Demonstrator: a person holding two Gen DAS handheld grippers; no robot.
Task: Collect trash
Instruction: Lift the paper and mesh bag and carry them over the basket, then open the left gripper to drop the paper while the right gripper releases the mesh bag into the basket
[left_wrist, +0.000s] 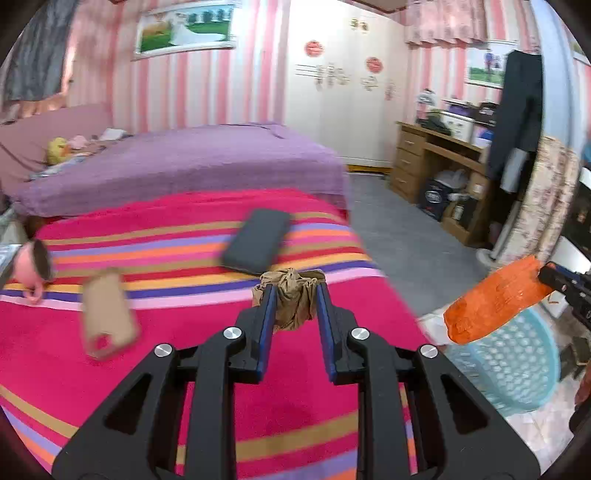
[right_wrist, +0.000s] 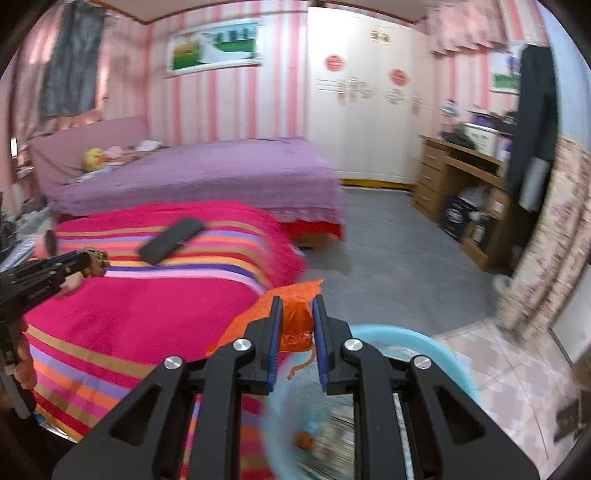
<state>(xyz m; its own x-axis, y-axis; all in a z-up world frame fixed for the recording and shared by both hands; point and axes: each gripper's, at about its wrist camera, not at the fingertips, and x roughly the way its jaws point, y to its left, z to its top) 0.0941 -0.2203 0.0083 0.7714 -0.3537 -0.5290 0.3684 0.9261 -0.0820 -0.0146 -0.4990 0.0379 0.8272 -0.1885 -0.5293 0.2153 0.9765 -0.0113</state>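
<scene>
Trash in both grippers: left gripper (left_wrist: 294, 295) clamps brown paper (left_wrist: 291, 299), right gripper (right_wrist: 297, 317) clamps orange bag (right_wrist: 295, 321), so I carry both to blue basket (right_wrist: 424, 343)

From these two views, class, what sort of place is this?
Most likely a home bedroom: a purple-covered bed, a white wardrobe and a wooden desk stand against pink-striped walls.

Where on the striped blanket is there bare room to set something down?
Free: the pink stretch of the blanket between the cardboard tube and the left tool, below the black case. Crowded: the far left edge, by the tube and pink cup.
</scene>
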